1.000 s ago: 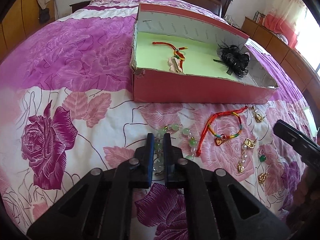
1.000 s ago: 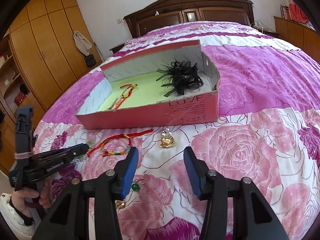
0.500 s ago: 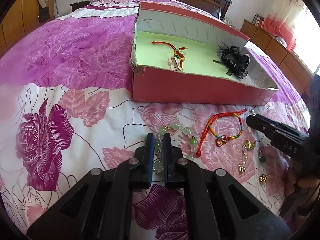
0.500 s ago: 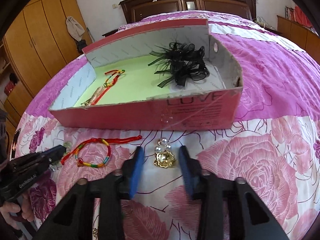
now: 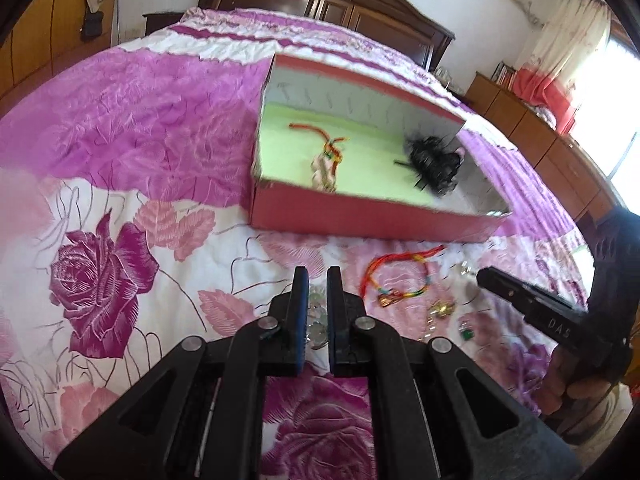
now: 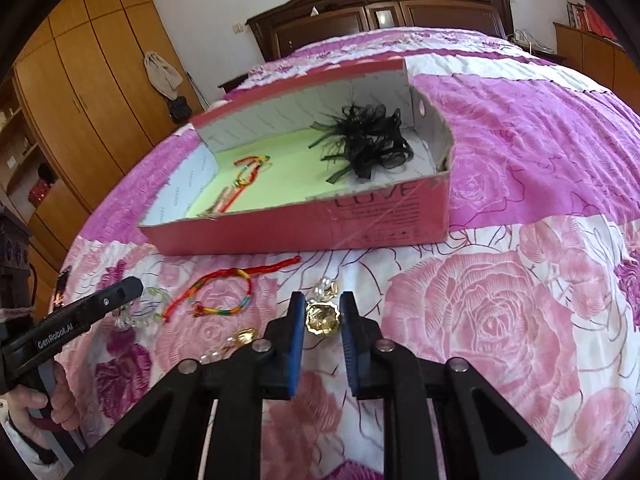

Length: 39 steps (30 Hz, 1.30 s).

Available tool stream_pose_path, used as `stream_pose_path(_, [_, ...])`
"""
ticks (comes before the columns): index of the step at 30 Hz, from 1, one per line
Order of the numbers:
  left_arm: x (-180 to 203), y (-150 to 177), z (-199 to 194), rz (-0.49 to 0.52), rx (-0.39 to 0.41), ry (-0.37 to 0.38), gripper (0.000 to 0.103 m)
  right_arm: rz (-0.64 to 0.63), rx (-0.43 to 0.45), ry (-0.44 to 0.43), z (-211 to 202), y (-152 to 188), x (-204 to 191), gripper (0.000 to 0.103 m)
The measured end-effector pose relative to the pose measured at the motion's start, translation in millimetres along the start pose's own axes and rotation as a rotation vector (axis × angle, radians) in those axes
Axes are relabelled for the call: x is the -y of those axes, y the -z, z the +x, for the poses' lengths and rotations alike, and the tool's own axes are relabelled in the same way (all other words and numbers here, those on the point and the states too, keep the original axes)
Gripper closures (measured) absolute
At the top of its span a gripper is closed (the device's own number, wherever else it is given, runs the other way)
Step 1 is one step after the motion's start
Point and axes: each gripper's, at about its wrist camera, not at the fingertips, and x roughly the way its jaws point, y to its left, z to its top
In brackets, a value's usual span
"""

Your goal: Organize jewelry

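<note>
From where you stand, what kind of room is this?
A bedroom, most likely: a large bed with a floral bedspread, a dark wooden headboard behind it, and wooden wardrobe doors along the wall.

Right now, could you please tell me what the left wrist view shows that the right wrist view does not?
Only the left wrist view shows the left gripper closed on the pale green glass bead bracelet and a small green gem earring on the bedspread. Only the right wrist view shows the right gripper closing around the gold flower earring with pearls, and the wooden wardrobe. Both show the red cardboard box, its black ribbon hair bow, and the red rainbow cord bracelet.
</note>
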Motion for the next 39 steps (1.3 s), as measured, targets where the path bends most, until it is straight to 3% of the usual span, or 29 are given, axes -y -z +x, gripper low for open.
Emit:
stream_pose_path(25, [35.3,-15.1,-34.8,0.084,0.182,-0.024,0.103,-0.074,0.252,-0.046,-65.1,0.1,-22.5,0.084])
stream_pose_path(39, [42.5,-22.6,-37.5,0.099,0.251,-0.027,0.103,-0.090,0.325,-0.035,-76.0,-3.5,-24.2,0.084])
